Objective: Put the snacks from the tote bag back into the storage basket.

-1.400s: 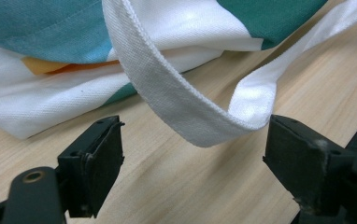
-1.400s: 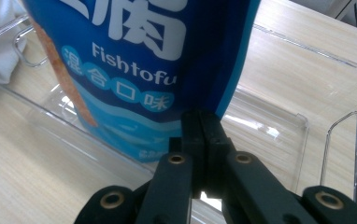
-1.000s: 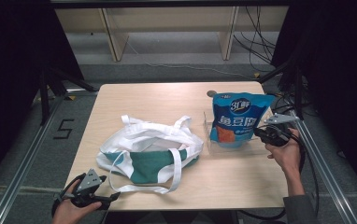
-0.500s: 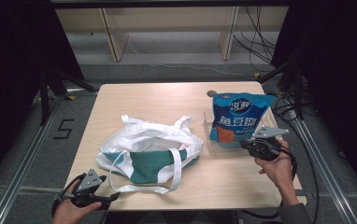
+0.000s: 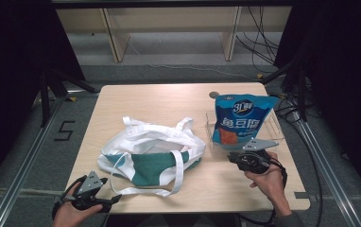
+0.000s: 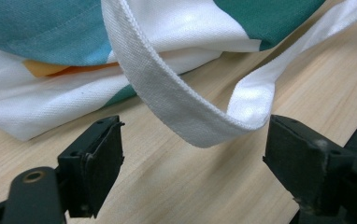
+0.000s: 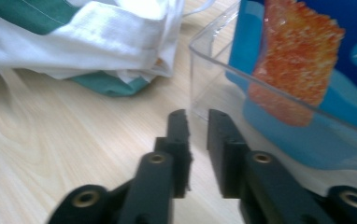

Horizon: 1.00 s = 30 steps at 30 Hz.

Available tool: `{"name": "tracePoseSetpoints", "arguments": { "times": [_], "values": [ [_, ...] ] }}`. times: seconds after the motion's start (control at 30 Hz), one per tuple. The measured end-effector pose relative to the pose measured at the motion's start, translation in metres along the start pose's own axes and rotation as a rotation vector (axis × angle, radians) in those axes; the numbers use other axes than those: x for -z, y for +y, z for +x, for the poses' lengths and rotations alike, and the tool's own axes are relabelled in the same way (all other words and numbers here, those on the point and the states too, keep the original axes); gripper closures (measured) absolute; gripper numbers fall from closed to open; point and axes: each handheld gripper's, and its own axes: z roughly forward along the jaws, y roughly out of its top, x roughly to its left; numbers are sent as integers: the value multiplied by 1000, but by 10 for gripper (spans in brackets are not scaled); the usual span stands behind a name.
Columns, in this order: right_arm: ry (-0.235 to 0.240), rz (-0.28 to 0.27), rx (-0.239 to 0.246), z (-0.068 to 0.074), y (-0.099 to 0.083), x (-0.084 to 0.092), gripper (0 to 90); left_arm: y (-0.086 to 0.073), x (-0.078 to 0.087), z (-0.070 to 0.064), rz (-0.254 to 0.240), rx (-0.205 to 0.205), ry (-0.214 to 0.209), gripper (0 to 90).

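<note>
Dark room, shelving behind; wooden desk [image 5: 169, 101].

Tote [image 5: 150, 153]: white and green cloth, slumped at the desk's middle toward the near edge, straps loose.

Snack bag [image 5: 243, 120]: blue, upright in a clear bin [image 5: 277, 132] by the right edge.

Left gripper [image 6: 193, 172]: at the near left corner, jaws spread wide either side of a strap loop [image 6: 186, 112], not touching it.

Right gripper [image 7: 197, 140]: just beside the bin's near corner, jaws narrowly parted, holding nothing.

Step, judged: likely preparing to bag the snack; next calls for closing on the strap to lift the tote's mouth open.
</note>
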Motion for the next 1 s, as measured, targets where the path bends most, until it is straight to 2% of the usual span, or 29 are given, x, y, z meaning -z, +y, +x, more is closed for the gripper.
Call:
{"name": "tracePoseSetpoints", "arguments": {
  "times": [0.1,0.13,0.17,0.2,0.23,0.27,0.3,0.4,0.43,0.57,0.67,0.7,0.73,0.77,0.83,0.87,0.9,0.93,0.97,1.0],
  "values": [
    [-2,-17,-35,6,-2,-3,714,0,0,0,0,0,0,190],
    [-9,-21,-12,6,-1,-3,672,0,0,0,2,-1,0,190],
    [-9,-20,-57,11,-2,-3,646,0,0,0,1,0,-1,190],
    [-7,-13,-43,10,-1,-2,618,0,0,0,2,0,-1,190],
    [0,-14,-67,12,-2,-2,592,0,-1,-1,-5,8,-1,190],
    [-6,-23,-70,13,-3,-4,547,0,-1,-1,-5,8,-1,190],
    [-7,-14,-69,14,-3,-3,524,0,0,0,1,-1,1,190],
    [-14,-16,-86,16,-7,-7,464,0,-1,-1,-5,6,0,190],
    [-17,-15,-70,15,-9,-8,454,0,-1,-1,-5,7,0,190],
    [-19,-3,-69,18,-13,-9,423,0,0,0,0,-1,1,190],
    [-6,-10,-91,22,-15,-9,408,0,0,0,-1,-6,1,190],
    [-20,-11,-92,24,-16,-8,398,1,0,1,-4,-29,3,190],
    [-22,-14,-82,23,-17,-8,391,0,0,1,-10,-35,4,190],
    [-24,-18,-86,24,-18,-7,386,0,0,0,-9,-17,4,190],
    [-11,-16,-89,25,-20,-7,371,0,0,0,-2,-12,2,190],
    [-8,-17,-114,28,-21,-7,370,0,0,0,0,-3,0,190],
    [-19,-9,-86,27,-21,-5,367,0,0,0,-1,-7,1,190],
    [-17,-16,-118,31,-22,-5,363,0,0,0,-1,-8,1,190],
    [-20,-15,-82,29,-22,-5,357,0,0,0,-1,-5,1,190],
    [-15,-11,-98,31,-22,-4,351,0,0,-1,-2,0,1,190]
  ]
}}
